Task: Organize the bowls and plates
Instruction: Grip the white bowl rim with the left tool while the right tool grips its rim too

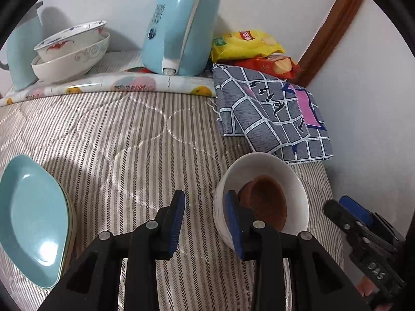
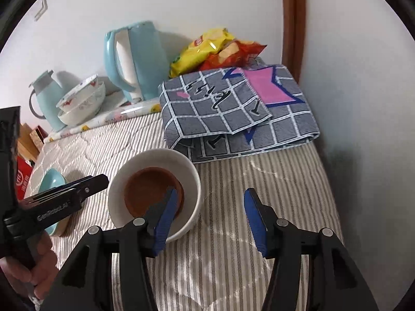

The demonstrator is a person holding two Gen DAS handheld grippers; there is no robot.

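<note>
A white bowl (image 1: 259, 165) (image 2: 160, 160) with a smaller brown bowl (image 1: 267, 199) (image 2: 150, 186) nested inside sits on the striped bedding. My left gripper (image 1: 205, 220) is open just left of it, with only bedding between the fingers; its right finger overlaps the bowl's near left rim. My right gripper (image 2: 210, 220) is open. Its left finger crosses in front of the brown bowl, and the white bowl's right wall lies between the fingers, untouched. A stack of teal plates (image 1: 31, 220) (image 2: 52, 178) lies at the left. Two patterned bowls (image 1: 70, 49) (image 2: 80, 101) are stacked at the back.
A light blue kettle (image 1: 179, 26) (image 2: 135, 59) and a thermos (image 1: 23, 46) (image 2: 48, 98) stand along the back wall. A folded grey checked cloth (image 1: 269, 114) (image 2: 233, 108) and snack bags (image 1: 246, 44) (image 2: 215, 49) fill the back right corner. A wall bounds the right side.
</note>
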